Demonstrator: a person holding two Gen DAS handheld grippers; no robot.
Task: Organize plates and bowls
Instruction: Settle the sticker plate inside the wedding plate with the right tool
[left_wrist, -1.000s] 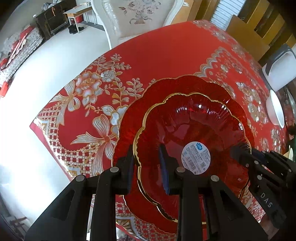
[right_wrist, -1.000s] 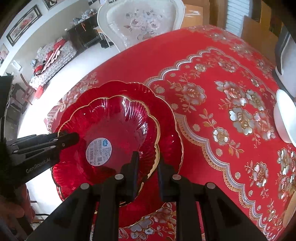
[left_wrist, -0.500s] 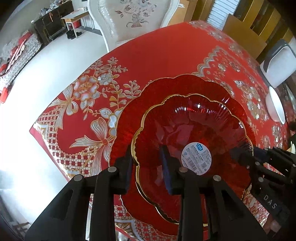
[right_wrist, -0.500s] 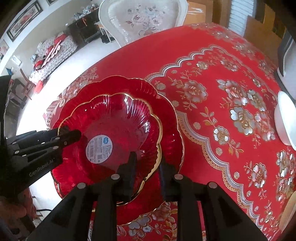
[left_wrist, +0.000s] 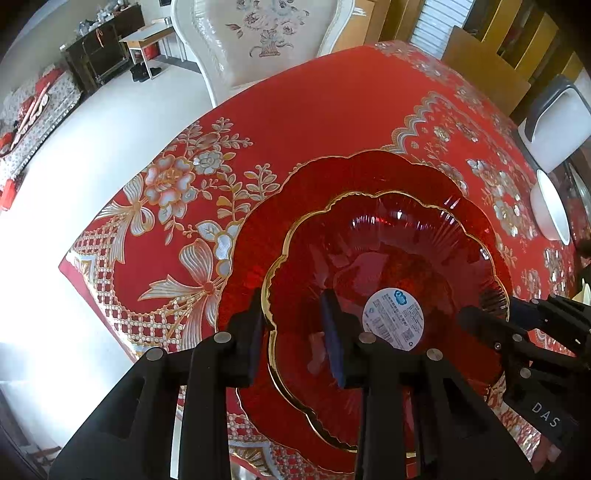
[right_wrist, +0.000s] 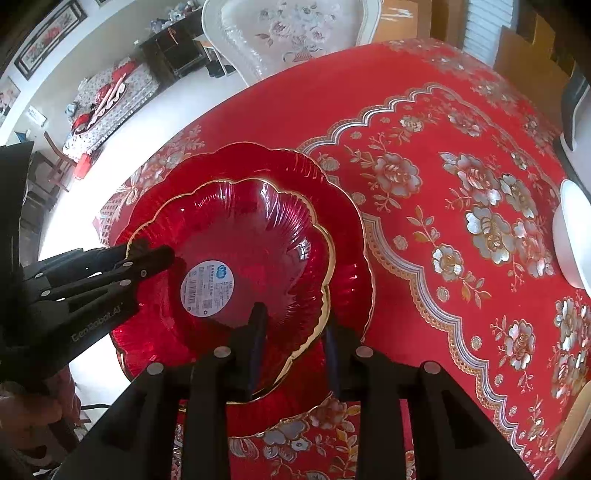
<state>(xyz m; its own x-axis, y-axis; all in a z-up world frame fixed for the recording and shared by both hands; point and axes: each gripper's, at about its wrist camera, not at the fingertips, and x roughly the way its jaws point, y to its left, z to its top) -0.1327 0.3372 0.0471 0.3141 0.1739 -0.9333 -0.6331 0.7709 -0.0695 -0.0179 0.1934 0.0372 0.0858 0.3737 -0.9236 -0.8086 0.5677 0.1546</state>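
Red floral cloth covers the desk (right_wrist: 443, 110). At nine o'clock the red bowl (right_wrist: 251, 236) sits on the red plate (right_wrist: 343, 221). Left hand-held gripper (left_wrist: 295, 332) and right hand-held gripper (right_wrist: 293, 338) straddle opposite bowl rims, their jaws just loosened, pads apart from the glass.

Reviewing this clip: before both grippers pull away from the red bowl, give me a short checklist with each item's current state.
1. Red bowl seated inside the red plate: ok, the plate's rim shows all round.
2. Left gripper released: ok, its jaws have just been opening; the bowl's rim sits between its fingers with gaps.
3. Right gripper released: ok, likewise just opening, gaps beside the rim.
4. Bowl sitting level: cannot tell.
5. White bowl clear of the stack: ok, well apart.
6. Plate fully on the tablecloth: ok, though near its edge.
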